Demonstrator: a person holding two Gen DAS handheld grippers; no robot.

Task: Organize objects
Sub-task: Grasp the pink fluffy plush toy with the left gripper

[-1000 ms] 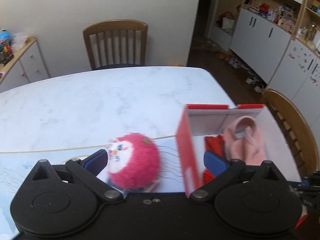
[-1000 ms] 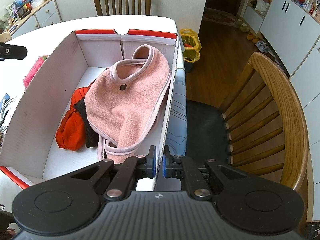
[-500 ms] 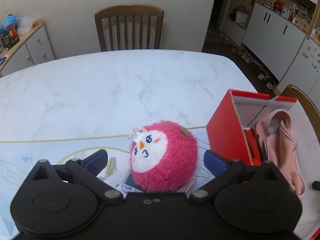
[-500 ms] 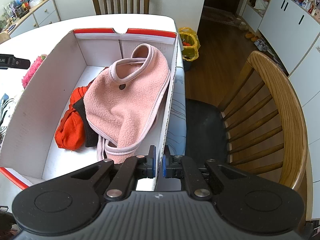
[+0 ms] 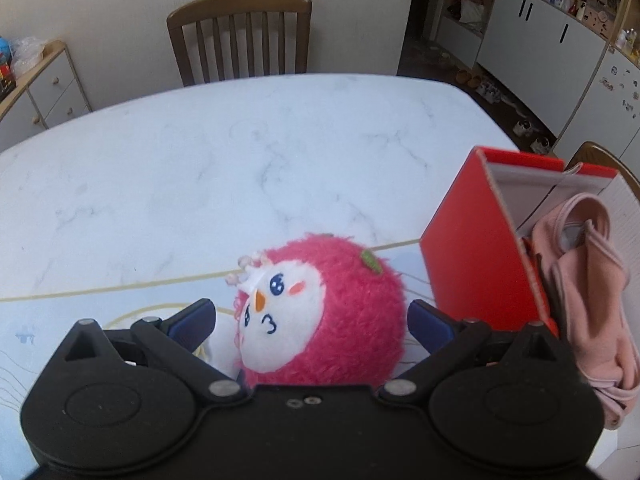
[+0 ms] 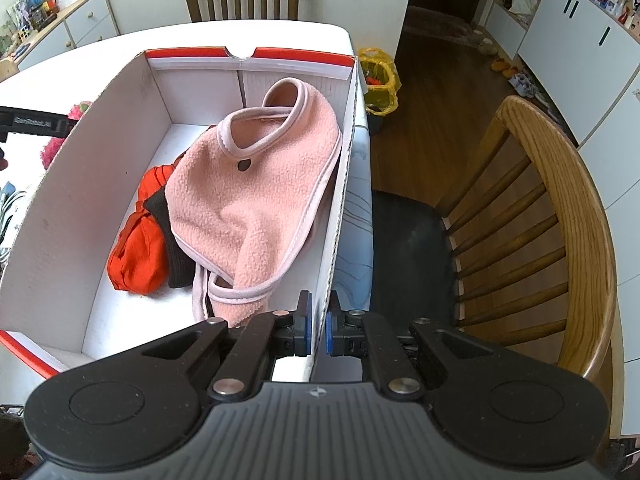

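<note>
A round pink plush toy (image 5: pixel 320 312) with a white face sits on the marble table (image 5: pixel 200 168), between the fingers of my open left gripper (image 5: pixel 310 320), which do not clamp it. A red cardboard box (image 5: pixel 480 240) with white inside stands just right of the toy. In the right wrist view the box (image 6: pixel 160 80) holds a pink fleece bib (image 6: pixel 260 184) and an orange cloth (image 6: pixel 136 248). My right gripper (image 6: pixel 318 330) is shut on the box's right wall. A bit of the plush toy (image 6: pixel 54 148) shows left of the box.
A wooden chair (image 5: pixel 240 36) stands at the table's far side. Another wooden chair (image 6: pixel 540 220) stands right of the box, at the table's edge. A yellow bag (image 6: pixel 378 80) lies on the floor beyond the box. Cabinets (image 5: pixel 552 52) line the right wall.
My left gripper has swung left and closed in on the plush toy, which now sits deeper between the fingers. The right gripper and the box have barely moved.
</note>
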